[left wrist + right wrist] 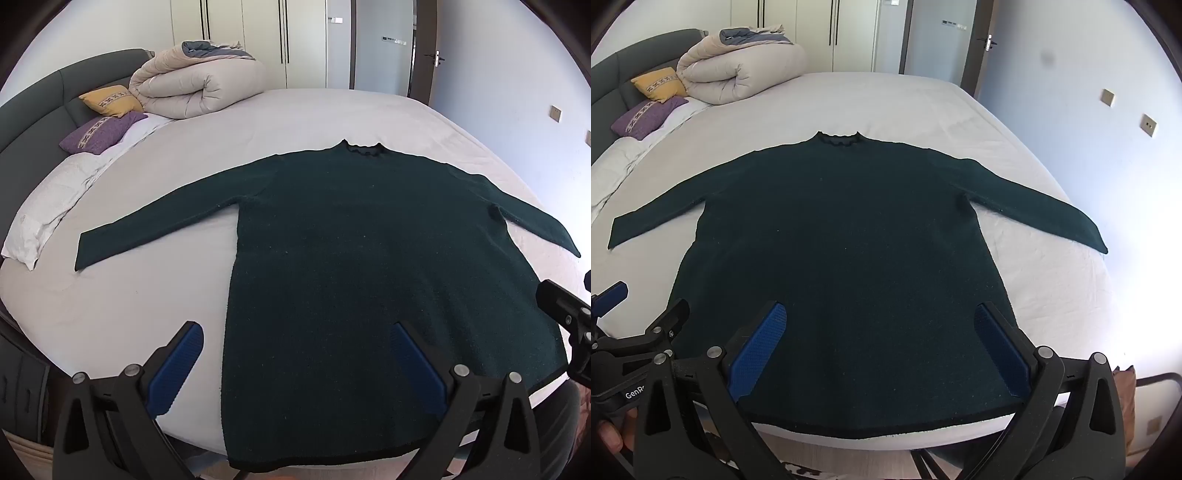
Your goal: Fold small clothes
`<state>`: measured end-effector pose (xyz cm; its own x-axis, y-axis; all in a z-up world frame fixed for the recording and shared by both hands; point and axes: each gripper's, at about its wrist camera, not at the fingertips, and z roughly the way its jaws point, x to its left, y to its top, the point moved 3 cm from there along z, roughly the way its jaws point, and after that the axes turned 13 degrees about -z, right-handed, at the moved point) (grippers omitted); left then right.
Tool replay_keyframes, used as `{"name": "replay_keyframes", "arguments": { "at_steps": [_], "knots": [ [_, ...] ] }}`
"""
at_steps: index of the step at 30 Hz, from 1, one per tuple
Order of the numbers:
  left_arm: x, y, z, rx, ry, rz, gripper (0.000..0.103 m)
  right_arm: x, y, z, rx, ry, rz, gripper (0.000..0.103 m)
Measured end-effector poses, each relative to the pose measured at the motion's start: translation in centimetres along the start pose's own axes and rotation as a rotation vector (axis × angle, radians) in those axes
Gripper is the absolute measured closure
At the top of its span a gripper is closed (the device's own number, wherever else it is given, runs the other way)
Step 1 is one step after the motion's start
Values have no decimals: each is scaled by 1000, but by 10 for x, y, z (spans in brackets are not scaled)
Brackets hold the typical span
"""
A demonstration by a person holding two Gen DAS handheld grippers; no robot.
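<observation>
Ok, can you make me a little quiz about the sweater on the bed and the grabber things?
1. True or false: the dark green sweater lies spread flat with both sleeves stretched out.
2. Which cushion lies nearer the rolled duvet? A) the yellow cushion B) the purple cushion
3. Fill in: the left gripper and the right gripper are both ____ and hold nothing.

Key: 1 true; 2 A; 3 open.
</observation>
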<state>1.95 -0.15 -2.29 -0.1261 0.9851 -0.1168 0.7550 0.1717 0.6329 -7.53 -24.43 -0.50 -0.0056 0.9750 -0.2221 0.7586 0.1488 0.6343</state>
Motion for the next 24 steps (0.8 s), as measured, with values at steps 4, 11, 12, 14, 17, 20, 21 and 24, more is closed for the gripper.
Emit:
{"name": "replay_keyframes", "arguments": {
  "at_steps": [4,11,12,14,17,20,21,24],
  "knots": [
    [1,-1,-1,-4,-2,-7,0,-2,1,-2,-8,0,0,0],
    [4,-4,-1,-7,-2,-8,0,-1,-1,-2,-2,-9,-6,0],
    [3,-1,0,-4,2,-7,0,-1,-1,-2,-2,-9,-7,0],
    [2,-2,-1,-6,0,-5,0,-2,-1,-2,-2,-6,-6,0],
    [2,-1,-1,-5,1,-6,0,-2,-1,-2,-1,-7,-5,0],
    [2,-1,-2,-4,-1,-9,0,-1,-1,-2,-2,-7,-6,0],
    [1,0,-2,-4,-1,-8,0,0,-1,-2,-3,-7,-6,0],
    [1,0,-2,-5,-1,-7,0,0,-1,-2,-3,-6,-5,0]
  ]
}}
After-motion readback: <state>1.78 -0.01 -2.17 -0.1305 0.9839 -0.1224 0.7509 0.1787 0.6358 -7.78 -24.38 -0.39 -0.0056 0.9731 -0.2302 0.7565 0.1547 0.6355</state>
